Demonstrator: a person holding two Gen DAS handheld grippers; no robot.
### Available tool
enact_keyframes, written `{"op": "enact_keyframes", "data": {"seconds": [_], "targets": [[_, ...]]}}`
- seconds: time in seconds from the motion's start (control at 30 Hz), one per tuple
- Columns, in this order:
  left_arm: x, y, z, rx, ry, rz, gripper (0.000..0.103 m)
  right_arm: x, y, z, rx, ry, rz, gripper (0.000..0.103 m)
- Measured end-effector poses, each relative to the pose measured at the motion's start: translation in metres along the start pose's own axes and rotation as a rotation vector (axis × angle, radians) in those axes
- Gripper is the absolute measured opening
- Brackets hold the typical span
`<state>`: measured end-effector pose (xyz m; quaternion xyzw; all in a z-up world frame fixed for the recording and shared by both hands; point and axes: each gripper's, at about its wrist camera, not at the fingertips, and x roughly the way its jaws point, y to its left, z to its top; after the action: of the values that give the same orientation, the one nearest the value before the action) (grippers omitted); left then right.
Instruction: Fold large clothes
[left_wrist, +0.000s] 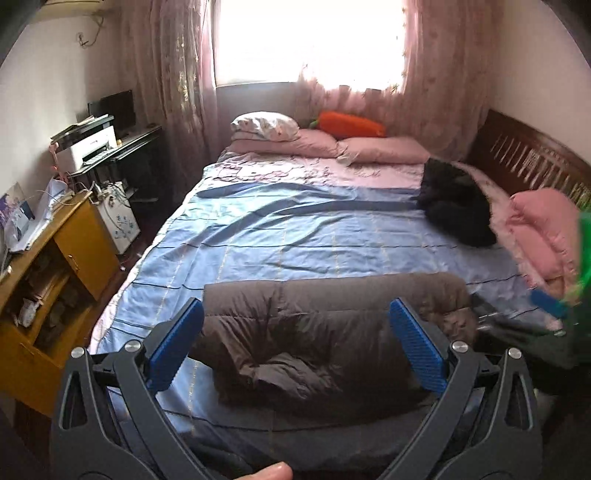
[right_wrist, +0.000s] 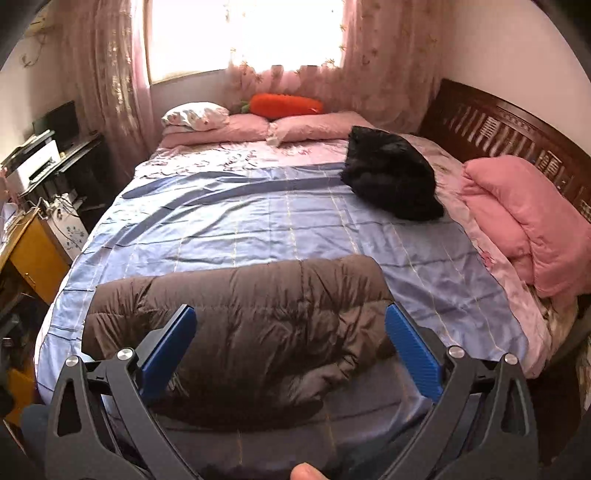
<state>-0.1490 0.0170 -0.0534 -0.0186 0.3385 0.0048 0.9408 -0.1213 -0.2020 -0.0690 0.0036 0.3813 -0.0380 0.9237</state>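
Observation:
A brown puffy down jacket (left_wrist: 314, 332) lies folded in a bundle on the blue striped bed sheet (left_wrist: 295, 229) near the bed's front edge. It also shows in the right wrist view (right_wrist: 243, 317). My left gripper (left_wrist: 295, 314) is open and empty, held above the jacket with its blue fingers (left_wrist: 177, 343) on either side of it in view. My right gripper (right_wrist: 290, 319) is open and empty, likewise above the jacket. The right gripper also shows blurred at the right edge of the left wrist view (left_wrist: 554, 306).
A black garment (right_wrist: 391, 177) and a folded pink quilt (right_wrist: 532, 225) lie on the bed's right side by the wooden headboard (right_wrist: 509, 129). Pink pillows (right_wrist: 314, 129) and an orange carrot cushion (right_wrist: 286, 105) lie at the far end. A yellow cabinet (left_wrist: 48, 273) stands left of the bed.

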Motion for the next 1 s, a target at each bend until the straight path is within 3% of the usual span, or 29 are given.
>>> {"op": "enact_keyframes", "data": {"seconds": [0.1, 0.4, 1.0], "targets": [[-0.016, -0.006, -0.001, -0.007, -0.001, -0.037, 0.101, -0.005, 0.001, -0.006, -0.017, 0.019, 0.006, 0.102], [-0.035, -0.027, -0.008, 0.021, 0.001, -0.057, 0.101, -0.028, 0.006, -0.017, -0.046, -0.005, -0.020, 0.102], [-0.036, -0.032, -0.009, 0.018, 0.003, -0.033, 0.101, -0.028, 0.016, -0.024, -0.060, 0.012, 0.002, 0.102]]}}
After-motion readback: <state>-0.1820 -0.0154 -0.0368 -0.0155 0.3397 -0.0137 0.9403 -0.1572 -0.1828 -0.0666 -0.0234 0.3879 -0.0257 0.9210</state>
